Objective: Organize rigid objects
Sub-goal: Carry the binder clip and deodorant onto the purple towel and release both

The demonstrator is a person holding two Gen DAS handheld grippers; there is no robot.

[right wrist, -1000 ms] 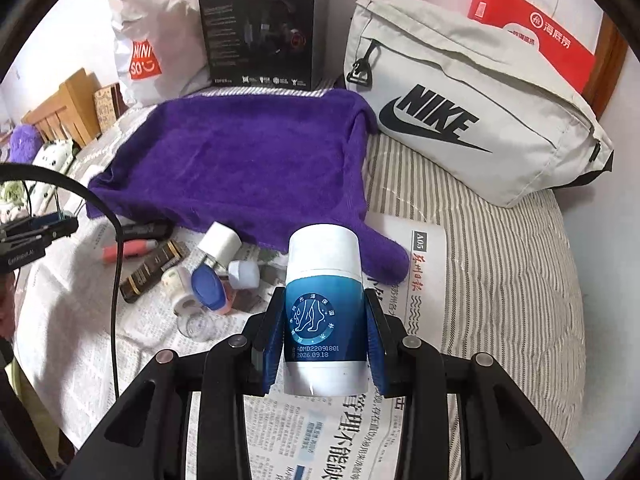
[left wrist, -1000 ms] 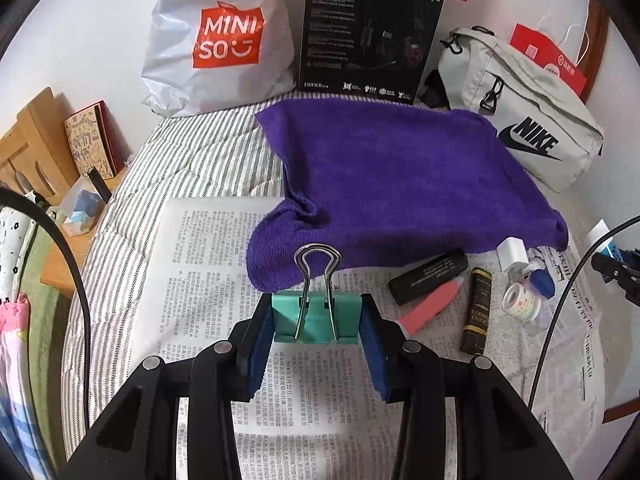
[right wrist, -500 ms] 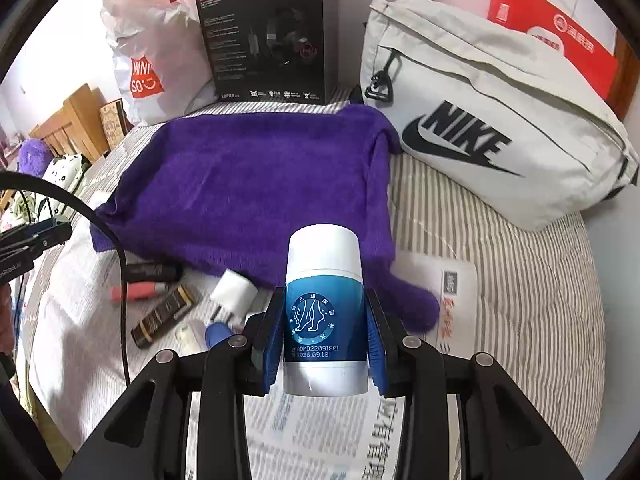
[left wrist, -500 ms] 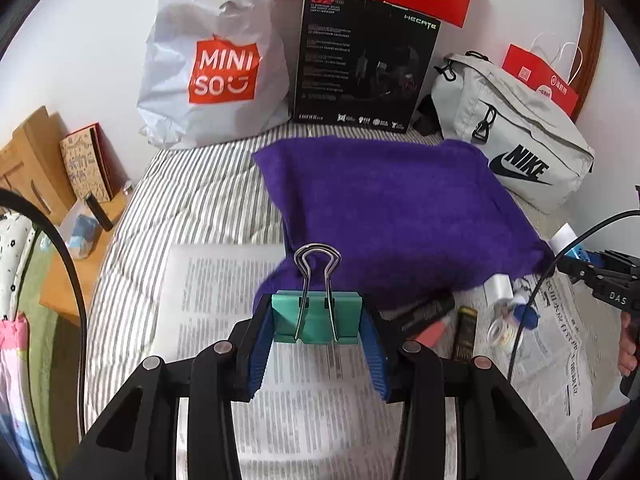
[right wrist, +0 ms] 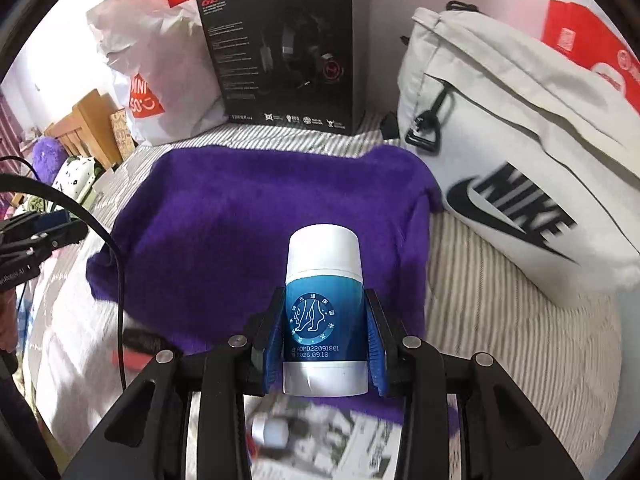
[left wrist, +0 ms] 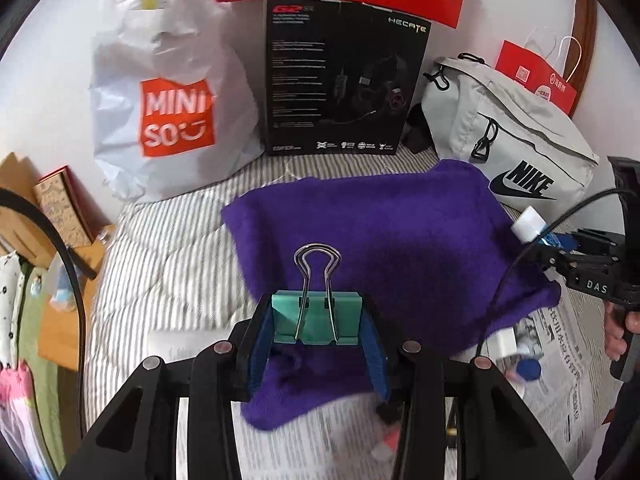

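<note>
My left gripper [left wrist: 318, 326] is shut on a teal binder clip [left wrist: 316, 318] with silver wire handles, held over the near edge of the purple towel [left wrist: 380, 236]. My right gripper [right wrist: 324, 340] is shut on a white and blue stick bottle [right wrist: 324, 308], upright above the same purple towel [right wrist: 260, 216]. The right gripper with its bottle also shows at the right edge of the left wrist view, the white cap [left wrist: 529, 222] poking out. Small items lie on the newspaper [left wrist: 568, 344]: a white plug [left wrist: 505, 343], a blue cap [left wrist: 528, 369], a white cap [right wrist: 272, 430].
At the back of the striped bed stand a white Miniso bag [left wrist: 172, 108], a black Hecate box [left wrist: 340, 80], a grey Nike bag [left wrist: 512, 152] and red paper bags [left wrist: 536, 76]. A wooden side table [left wrist: 60, 312] sits left. Black cables [right wrist: 116, 264] hang nearby.
Both grippers have moved forward from over the newspaper to over the purple towel, each still holding its object. The small items on the newspaper have slid toward the bottom of both views.
</note>
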